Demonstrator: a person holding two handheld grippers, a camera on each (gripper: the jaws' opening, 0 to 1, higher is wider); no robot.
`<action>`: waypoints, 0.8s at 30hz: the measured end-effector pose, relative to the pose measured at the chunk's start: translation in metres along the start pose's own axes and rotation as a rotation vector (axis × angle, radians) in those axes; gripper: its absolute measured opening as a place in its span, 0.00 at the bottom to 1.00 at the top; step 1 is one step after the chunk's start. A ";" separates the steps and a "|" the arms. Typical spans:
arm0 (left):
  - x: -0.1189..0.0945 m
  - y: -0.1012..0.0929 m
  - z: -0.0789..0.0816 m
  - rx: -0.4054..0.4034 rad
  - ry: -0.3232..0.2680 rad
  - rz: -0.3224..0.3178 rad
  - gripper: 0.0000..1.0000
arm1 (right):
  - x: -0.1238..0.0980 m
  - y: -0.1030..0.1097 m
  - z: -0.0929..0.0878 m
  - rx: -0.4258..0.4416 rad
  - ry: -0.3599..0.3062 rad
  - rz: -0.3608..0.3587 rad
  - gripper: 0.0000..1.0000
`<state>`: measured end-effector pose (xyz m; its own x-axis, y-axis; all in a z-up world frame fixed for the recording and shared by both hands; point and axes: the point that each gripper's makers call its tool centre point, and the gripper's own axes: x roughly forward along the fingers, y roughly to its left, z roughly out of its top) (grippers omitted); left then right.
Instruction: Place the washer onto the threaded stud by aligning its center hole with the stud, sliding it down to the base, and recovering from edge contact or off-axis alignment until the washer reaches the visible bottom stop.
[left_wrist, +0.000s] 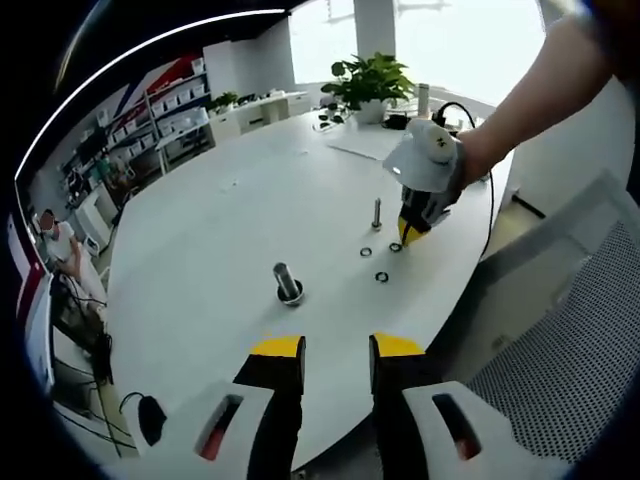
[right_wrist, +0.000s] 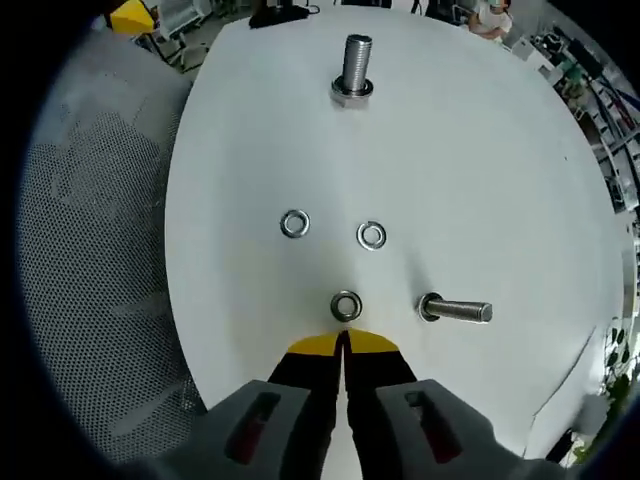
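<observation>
On the round white table (left_wrist: 200, 230) a thick threaded stud (left_wrist: 288, 283) stands upright on its nut base, also seen in the right gripper view (right_wrist: 354, 68). A thinner bolt (left_wrist: 377, 213) (right_wrist: 456, 310) stands on its head farther right. Three steel washers lie flat between them (right_wrist: 294, 223) (right_wrist: 372, 235) (right_wrist: 346, 305). My right gripper (right_wrist: 343, 344) is shut, its yellow tips just behind the nearest washer, with nothing seen between them. A person's hand holds it low over the washers (left_wrist: 413, 228). My left gripper (left_wrist: 337, 348) is open and empty over the table's near edge.
A grey mesh chair (left_wrist: 560, 330) (right_wrist: 90, 250) stands against the table's edge. A potted plant (left_wrist: 368, 80), papers and a black cable (left_wrist: 490, 200) are at the far side. Shelves and a person (left_wrist: 60, 245) are beyond the table on the left.
</observation>
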<state>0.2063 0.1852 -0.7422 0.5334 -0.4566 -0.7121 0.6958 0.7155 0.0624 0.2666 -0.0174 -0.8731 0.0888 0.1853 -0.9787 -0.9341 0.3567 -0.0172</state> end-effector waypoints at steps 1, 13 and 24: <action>-0.001 0.001 0.000 -0.007 -0.003 0.002 0.24 | 0.001 -0.001 0.000 0.014 0.011 0.014 0.03; 0.000 0.000 -0.001 -0.004 0.005 -0.003 0.23 | -0.003 -0.003 0.002 0.116 -0.149 0.045 0.03; -0.001 -0.002 0.001 0.005 -0.002 -0.004 0.23 | -0.006 0.000 0.007 0.092 -0.146 0.036 0.19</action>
<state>0.2053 0.1836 -0.7409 0.5316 -0.4606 -0.7108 0.7003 0.7110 0.0630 0.2686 -0.0120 -0.8657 0.1109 0.3280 -0.9382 -0.9026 0.4283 0.0430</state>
